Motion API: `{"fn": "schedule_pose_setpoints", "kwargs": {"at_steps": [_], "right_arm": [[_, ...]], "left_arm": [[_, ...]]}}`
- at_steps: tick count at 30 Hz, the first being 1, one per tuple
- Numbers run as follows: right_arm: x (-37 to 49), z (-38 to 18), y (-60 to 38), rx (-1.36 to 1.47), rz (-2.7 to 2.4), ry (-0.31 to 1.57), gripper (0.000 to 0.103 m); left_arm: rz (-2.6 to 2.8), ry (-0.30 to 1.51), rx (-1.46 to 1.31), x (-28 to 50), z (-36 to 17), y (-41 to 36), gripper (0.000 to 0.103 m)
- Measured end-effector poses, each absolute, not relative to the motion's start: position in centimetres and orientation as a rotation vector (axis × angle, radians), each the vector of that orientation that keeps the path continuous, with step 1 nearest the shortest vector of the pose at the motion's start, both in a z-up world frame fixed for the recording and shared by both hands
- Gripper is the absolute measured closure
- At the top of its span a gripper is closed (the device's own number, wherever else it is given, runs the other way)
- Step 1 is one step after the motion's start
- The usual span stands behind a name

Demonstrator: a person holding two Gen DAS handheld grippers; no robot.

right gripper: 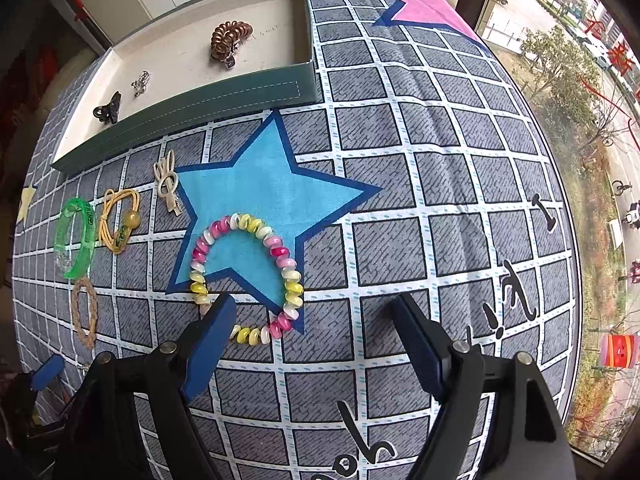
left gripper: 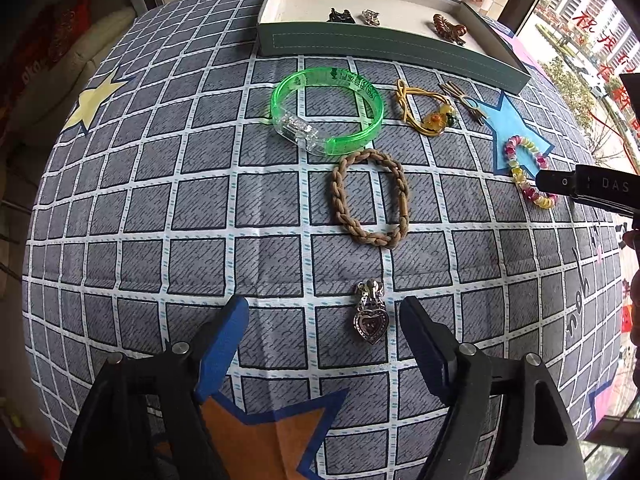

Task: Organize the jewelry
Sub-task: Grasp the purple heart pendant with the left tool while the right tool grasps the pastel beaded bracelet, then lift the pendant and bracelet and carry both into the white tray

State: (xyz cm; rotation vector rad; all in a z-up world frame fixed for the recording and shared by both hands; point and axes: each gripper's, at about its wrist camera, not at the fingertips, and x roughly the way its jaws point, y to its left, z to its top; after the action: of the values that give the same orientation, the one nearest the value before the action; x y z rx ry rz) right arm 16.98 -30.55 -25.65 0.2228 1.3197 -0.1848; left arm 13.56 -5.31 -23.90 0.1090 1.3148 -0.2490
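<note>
Above heart pendant (left gripper: 370, 318), left tool (left gripper: 324, 312) agape

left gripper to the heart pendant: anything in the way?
Nothing visible. The heart pendant lies flat on the cloth between the open fingers of the left gripper, clear of both. The braided tan bracelet lies beyond it, not in the path.

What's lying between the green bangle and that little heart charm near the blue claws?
A braided tan bracelet lies between the green bangle and the heart pendant, seen in the left wrist view.
</note>
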Motion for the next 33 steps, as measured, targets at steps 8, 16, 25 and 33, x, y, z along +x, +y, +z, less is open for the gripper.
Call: {"fn": "schedule_pose_setpoints", "kwargs": {"at_steps": [8, 16, 25, 33], "right_arm": [[18.4, -25.8, -28.4, 0.095, -0.167, 1.296, 0.041], [19.1, -25.4, -25.2, 0.022, -0.114, 1.297, 0.093], [17.3, -23.7, -27.3, 0.168, -0.103, 1.267, 0.094], [16.0, -21.3, -28.5, 0.237, -0.062, 1.222, 0.093]], "left_arm": [[-0.267, 1.297, 0.18, 12.4, -24.3, -8.0, 0.031], [-0.335, 1.297, 0.188, 11.9, -23.7, -11.5, 0.074], [-0.375, 1.275, 0.05, 13.2, -20.7, -9.7, 0.074], [-0.391, 1.227, 0.026, 15.0, -19.0, -6.3, 0.074]]}}
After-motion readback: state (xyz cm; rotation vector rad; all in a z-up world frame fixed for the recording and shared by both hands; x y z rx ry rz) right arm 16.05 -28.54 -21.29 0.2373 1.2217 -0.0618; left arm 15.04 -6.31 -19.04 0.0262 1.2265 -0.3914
